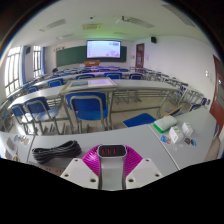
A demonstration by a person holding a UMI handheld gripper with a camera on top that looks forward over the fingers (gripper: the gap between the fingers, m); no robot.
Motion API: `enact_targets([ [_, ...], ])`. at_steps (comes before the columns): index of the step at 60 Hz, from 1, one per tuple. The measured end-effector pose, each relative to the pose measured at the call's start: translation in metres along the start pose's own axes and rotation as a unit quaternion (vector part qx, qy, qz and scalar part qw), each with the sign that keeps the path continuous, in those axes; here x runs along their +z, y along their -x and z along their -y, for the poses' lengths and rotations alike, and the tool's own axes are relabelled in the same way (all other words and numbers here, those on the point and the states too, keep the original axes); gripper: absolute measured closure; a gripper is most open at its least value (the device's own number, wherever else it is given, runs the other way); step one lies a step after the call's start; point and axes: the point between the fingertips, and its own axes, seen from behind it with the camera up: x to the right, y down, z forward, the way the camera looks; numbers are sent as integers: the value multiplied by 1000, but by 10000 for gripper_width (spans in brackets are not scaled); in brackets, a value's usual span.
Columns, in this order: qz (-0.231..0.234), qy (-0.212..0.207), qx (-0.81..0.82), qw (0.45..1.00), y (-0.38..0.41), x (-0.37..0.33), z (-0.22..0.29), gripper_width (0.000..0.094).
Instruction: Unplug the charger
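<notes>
Here, on the desk (150, 140), a coiled black cable (55, 151) lies toward the left edge. At the near edge, the gripper (111, 160) has its pink pads (97, 158) pressed against both sides of a small black charger (111, 151) with a red display, so the jaws hold it narrowly. Toward the right edge sit a blue booklet (141, 120) and a green-and-white box (164, 125). Beyond stand blue chairs (88, 107).

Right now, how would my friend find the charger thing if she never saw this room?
Start at the grey desk nearest the gripper, in front of the blue chairs. The charger is held between the two fingers. It is a dark little block with red lights glowing on it, unlike the black coiled cable lying to its left.
</notes>
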Motion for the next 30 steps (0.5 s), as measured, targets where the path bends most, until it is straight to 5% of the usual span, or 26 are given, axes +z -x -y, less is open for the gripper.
enact_targets([
  [7,12,71,-4,997,-7,22,-66,597],
  [12,13,83,6,996,-12,30,-83,522],
  [16,1,78,3,997,-20,30,-81,431],
  [23,1,62,-8,998,-23,13,-68,90],
  [30,-3,36,-17,999,-24,-28,-49,71],
])
